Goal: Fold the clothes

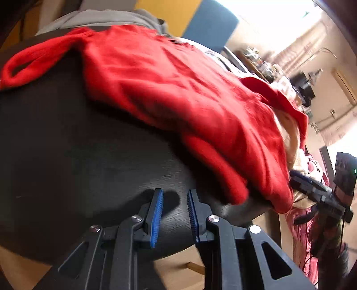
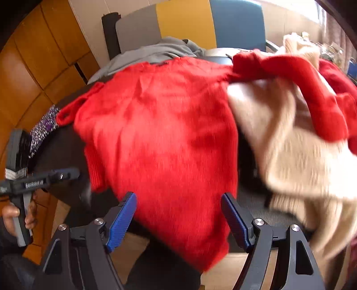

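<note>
A red knit sweater (image 1: 178, 89) (image 2: 160, 133) lies spread on a black table (image 1: 67, 145), with one sleeve (image 1: 33, 62) stretched to the left. Its hem hangs over the near table edge. In the left wrist view my left gripper (image 1: 175, 190) hovers over bare table just short of the sweater's corner, its blue pads a narrow gap apart with nothing between them. My right gripper (image 2: 178, 195) stands wide open at the hem, which shows in the gap without either pad touching it. A hand (image 2: 13, 214) holds the left gripper (image 2: 67, 174) at the table's left edge.
A cream sweater (image 2: 290, 145) lies crumpled right of the red one, a red sleeve (image 2: 312, 93) draped over it. A grey garment (image 2: 156, 51) sits at the table's far side before a chair (image 2: 185, 20). Patterned purple cloth (image 2: 44, 127) hangs at left; pink fabric (image 1: 303, 234) right.
</note>
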